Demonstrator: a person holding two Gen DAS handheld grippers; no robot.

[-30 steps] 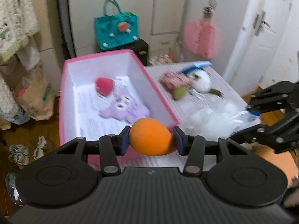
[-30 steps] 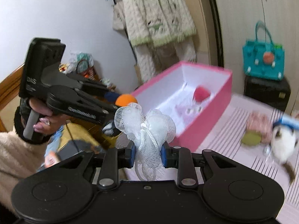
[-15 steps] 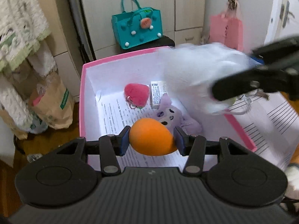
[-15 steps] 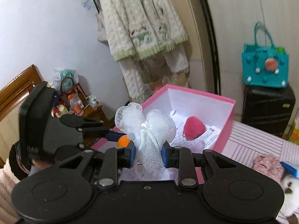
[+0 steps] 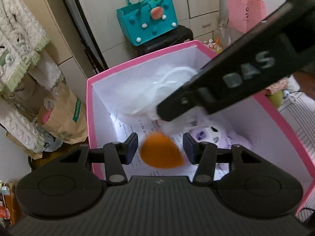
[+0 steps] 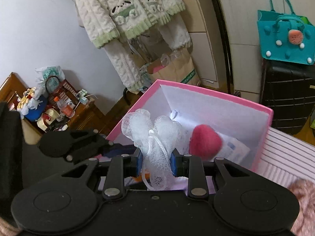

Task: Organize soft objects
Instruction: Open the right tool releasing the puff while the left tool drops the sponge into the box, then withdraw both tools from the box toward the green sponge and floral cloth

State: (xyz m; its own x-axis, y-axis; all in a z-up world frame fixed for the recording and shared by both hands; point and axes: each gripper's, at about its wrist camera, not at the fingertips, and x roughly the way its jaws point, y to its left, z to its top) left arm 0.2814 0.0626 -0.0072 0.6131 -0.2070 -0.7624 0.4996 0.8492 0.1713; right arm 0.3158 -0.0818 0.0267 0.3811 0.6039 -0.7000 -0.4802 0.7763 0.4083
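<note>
I'm at the drop-off step, with both tools over the pink box (image 5: 89,108) and tilted down into it.

My left gripper (image 5: 160,147) sits at the near end of the box, its jaws partly open. The orange ball (image 5: 161,152) lies in the gap between them, over the paper lining. The ball is smeared while the fingers are sharp, and a thin sliver of paper shows at its left side. I cannot tell whether the pads are gripping it or whether it is loose.

My right gripper (image 6: 155,161) is pinched narrowly on the neck of the white mesh puff (image 6: 149,125). The puff hangs over the far left corner of the box, clear of the floor.

A red plush (image 6: 204,143) rests mid-floor toward the far wall. A purple plush (image 5: 206,135) lies against the right wall at the near end.

Next, I judge, the right jaws need to spread wide so the netting falls free, since mesh tends to snag on pads. The left jaws should open fully too. After that, both tools should lift straight up past the rim, and I must keep them from knocking each other, as they cross closely here.
</note>
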